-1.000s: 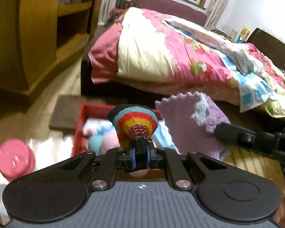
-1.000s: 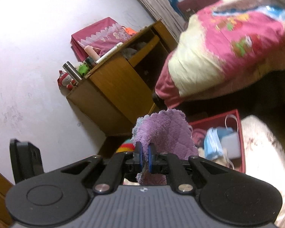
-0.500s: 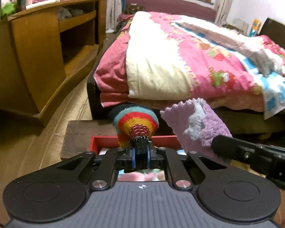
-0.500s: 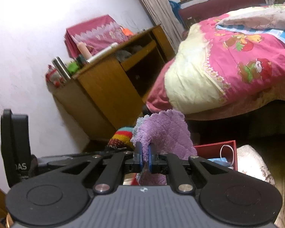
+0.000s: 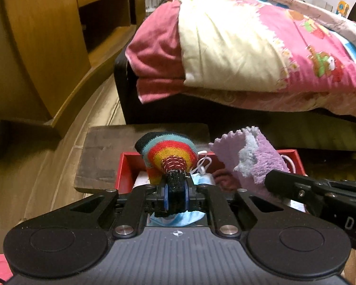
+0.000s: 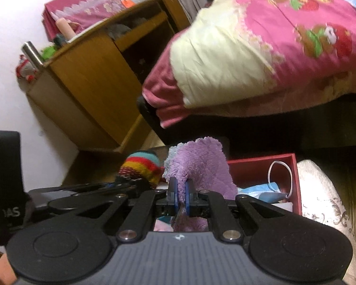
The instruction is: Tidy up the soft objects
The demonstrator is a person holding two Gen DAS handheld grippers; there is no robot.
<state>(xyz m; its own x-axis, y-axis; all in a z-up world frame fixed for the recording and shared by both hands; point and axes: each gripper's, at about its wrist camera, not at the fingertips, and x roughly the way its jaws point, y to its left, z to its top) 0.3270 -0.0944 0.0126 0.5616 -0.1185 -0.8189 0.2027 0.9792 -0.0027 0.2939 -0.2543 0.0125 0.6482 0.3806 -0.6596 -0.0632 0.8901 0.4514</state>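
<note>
Both tools now hang lower over the red box [image 5: 125, 166], left tool [image 5: 175, 191] clamping the striped sock [image 5: 170, 152], right tool [image 6: 180, 193] the purple cloth [image 6: 201, 163].

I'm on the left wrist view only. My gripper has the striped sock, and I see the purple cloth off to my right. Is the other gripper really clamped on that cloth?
Observer: Yes. In the right wrist view the right gripper is shut on the purple cloth, which also hangs down below it.
Operator: What is in the right end of the red box? The right gripper blocks it for me.
Observer: A blue face mask with a white ear loop lies at that end of the red box.
Operator: Anything past the box on that side?
Observer: A cream patterned cushion sits right beside it.
</note>
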